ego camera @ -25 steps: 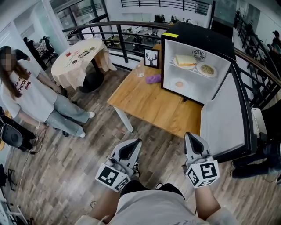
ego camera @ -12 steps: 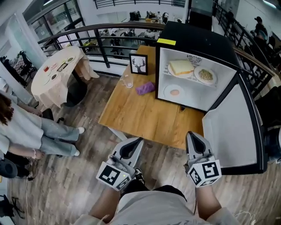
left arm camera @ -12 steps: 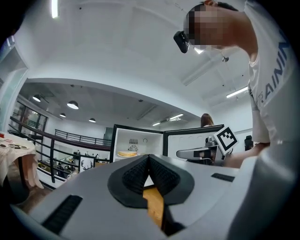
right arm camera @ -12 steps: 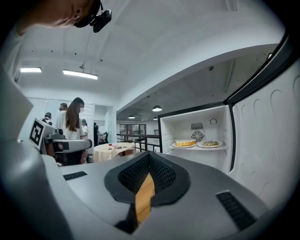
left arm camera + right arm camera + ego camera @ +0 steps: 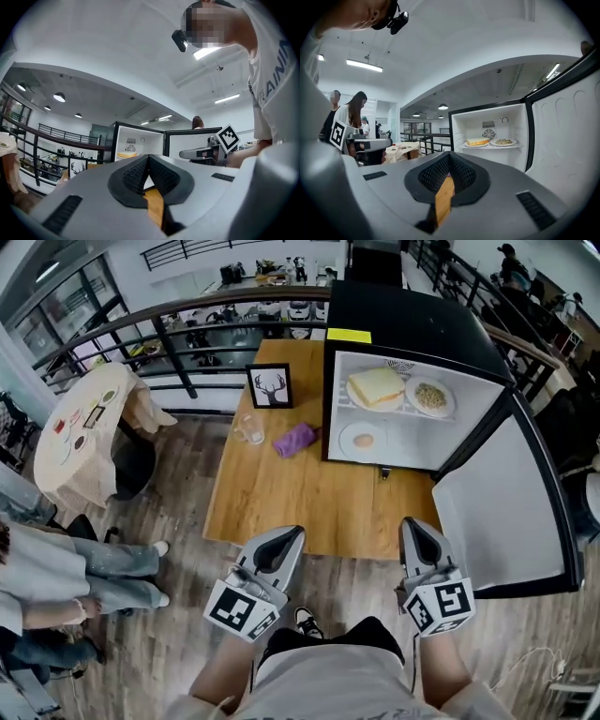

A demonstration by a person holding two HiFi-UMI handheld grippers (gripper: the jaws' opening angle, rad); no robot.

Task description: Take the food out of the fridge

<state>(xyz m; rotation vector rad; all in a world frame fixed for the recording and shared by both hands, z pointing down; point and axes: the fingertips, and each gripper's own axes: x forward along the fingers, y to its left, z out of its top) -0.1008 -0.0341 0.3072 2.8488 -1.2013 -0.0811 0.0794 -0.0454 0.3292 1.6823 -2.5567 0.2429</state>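
Fridge (image 5: pixel 412 320): black, door open.
Food: sandwich (image 5: pixel 376 387), grain dish (image 5: pixel 429 397) on shelf — fried egg (image 5: pixel 363 440) below.
Jaws: left gripper (image 5: pixel 284 538), right gripper (image 5: pixel 413 527) — both closed, empty.

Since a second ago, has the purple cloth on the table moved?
No. The purple cloth still lies between the glass and the fridge; only the head camera shifted.
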